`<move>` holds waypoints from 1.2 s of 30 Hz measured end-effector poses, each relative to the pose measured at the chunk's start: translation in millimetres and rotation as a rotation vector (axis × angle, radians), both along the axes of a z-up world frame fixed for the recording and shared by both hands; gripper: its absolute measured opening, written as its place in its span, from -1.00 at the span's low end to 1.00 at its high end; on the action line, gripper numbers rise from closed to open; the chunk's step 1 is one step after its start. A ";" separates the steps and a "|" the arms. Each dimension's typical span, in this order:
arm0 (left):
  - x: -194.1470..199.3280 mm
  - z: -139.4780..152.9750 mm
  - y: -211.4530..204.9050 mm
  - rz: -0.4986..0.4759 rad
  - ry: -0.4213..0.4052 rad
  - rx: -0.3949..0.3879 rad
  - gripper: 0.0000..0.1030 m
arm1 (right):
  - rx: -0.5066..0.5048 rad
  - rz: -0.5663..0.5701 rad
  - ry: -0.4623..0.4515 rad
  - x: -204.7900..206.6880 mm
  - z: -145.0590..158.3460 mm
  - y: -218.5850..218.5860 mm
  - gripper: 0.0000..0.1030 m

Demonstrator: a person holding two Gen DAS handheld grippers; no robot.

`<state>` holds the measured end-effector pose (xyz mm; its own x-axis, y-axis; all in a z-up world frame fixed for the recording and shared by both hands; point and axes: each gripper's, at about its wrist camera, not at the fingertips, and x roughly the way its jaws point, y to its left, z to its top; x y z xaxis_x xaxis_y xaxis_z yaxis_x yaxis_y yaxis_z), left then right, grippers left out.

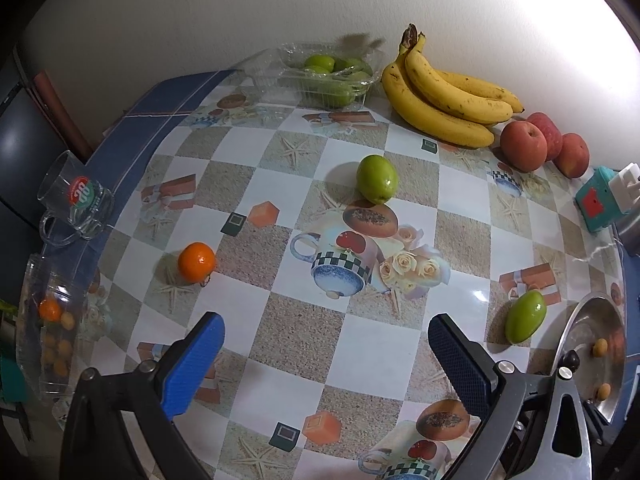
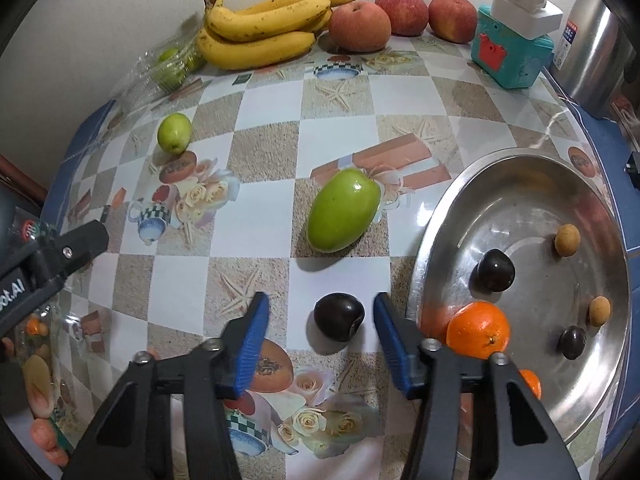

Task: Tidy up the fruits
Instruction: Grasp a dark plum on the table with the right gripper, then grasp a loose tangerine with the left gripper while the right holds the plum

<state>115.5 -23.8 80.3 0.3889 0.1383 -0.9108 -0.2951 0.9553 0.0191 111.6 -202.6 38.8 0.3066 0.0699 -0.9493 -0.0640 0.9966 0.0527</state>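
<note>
**Dark plum sits between your right gripper's pads**

Your right gripper (image 2: 318,322) stands part open with the dark plum (image 2: 339,317) between its pads, a gap showing on each side, so nothing is held yet; the plum rests on the worktop (image 2: 260,224), just left of the steel bowl (image 2: 448,216); it is roundish, no clear long axis, its dimple facing lower right; your left gripper (image 1: 326,338) hangs wide open and empty, well apart from it.
</note>
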 end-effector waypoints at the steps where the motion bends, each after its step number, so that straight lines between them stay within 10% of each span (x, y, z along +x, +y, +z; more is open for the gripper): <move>1: 0.1 -0.4 -0.1 -0.001 0.001 -0.002 1.00 | -0.019 0.001 0.000 0.3 -1.1 0.9 -0.08; 24: 3.6 -7.1 7.0 0.003 0.012 -0.041 1.00 | -0.168 0.026 0.022 0.7 -19.6 13.1 -0.41; 36: 7.6 -10.3 3.7 -0.024 0.017 -0.024 1.00 | -0.029 -0.031 -0.011 1.5 -5.9 -0.8 -0.41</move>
<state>123.1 -20.2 70.0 0.3764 0.1071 -0.9203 -0.2721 0.9623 0.0007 113.1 -203.4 32.9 0.3184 0.0330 -0.9474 -0.0331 0.9992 0.0237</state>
